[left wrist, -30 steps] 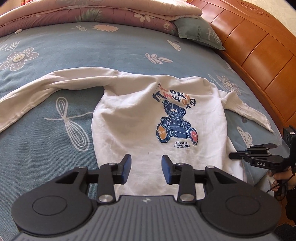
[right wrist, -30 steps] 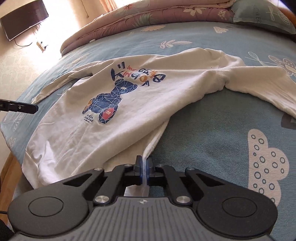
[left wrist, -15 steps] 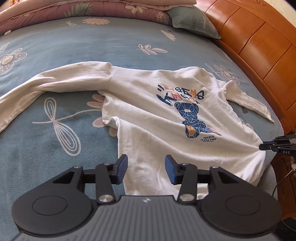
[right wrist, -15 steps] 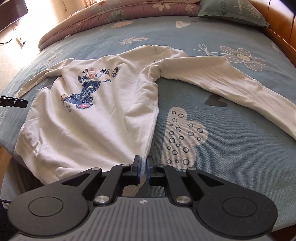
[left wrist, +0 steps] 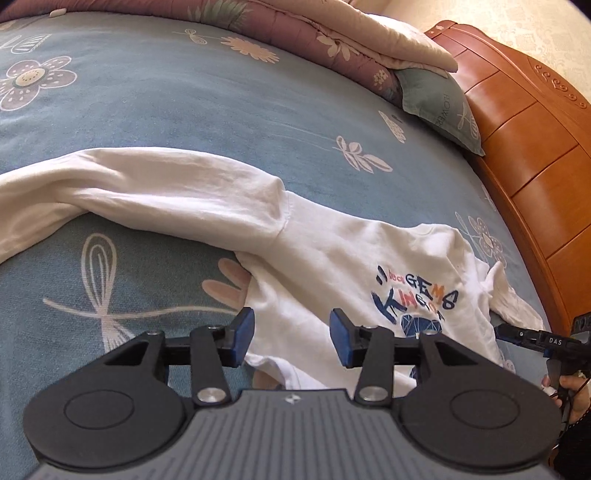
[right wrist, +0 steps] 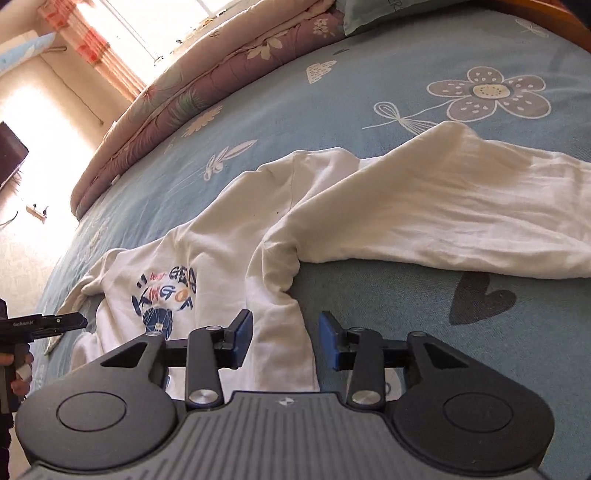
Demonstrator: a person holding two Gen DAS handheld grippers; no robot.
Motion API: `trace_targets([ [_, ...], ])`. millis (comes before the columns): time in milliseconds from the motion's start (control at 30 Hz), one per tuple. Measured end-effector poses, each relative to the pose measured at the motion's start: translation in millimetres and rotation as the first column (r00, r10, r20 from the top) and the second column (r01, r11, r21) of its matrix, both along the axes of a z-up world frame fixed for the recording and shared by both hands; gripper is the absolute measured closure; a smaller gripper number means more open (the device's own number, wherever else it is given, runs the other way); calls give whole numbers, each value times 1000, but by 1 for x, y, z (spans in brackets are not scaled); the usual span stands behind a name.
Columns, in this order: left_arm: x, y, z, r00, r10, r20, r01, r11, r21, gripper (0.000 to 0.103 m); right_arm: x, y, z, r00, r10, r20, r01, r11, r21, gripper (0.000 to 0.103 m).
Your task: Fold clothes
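White sweatshirt (left wrist: 332,251) spread print-up on the blue flowered bed (left wrist: 166,110), one long sleeve (left wrist: 129,188) stretched away from its body, folded quilt (left wrist: 295,33) and wooden headboard (left wrist: 535,147) beyond. Left claw (left wrist: 291,334) low over the sweatshirt's side edge, pads parted, gripping nothing. Right claw (right wrist: 284,338) over the sweatshirt's opposite side, jaws opening, cloth lying loose between the blue pads (right wrist: 243,332).

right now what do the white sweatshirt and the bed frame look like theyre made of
White sweatshirt: soft matte knit, probably cotton jersey; it wrinkles, drapes limply, and shows stitched shoulder seams, with a flat printed graphic.
Bed frame: orange-brown wood, or a wood-look veneer, with a glossy finish; raised panels catch the light and carved scrolls run along the top.
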State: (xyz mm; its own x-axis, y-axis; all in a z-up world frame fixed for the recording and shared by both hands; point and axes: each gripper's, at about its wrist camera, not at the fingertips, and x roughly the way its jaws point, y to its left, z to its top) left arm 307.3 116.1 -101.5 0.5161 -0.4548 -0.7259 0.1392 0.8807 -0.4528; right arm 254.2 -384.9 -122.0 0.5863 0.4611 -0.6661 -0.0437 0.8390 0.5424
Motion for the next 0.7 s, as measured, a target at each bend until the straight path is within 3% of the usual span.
trace_targets([
  [267,41,-6,-27,999,31,16,-30,998,-49,51,43,-10,-18,996,-86,23,82,986,143,48],
  [500,61,-4,-22,990,113,81,-112,994,-18,62,80,-20,-1,979,-165,118,164,986,12,52],
  [700,44,-1,-21,995,87,52,-87,996,-7,61,75,-18,0,987,-139,76,143,988,-52,49],
])
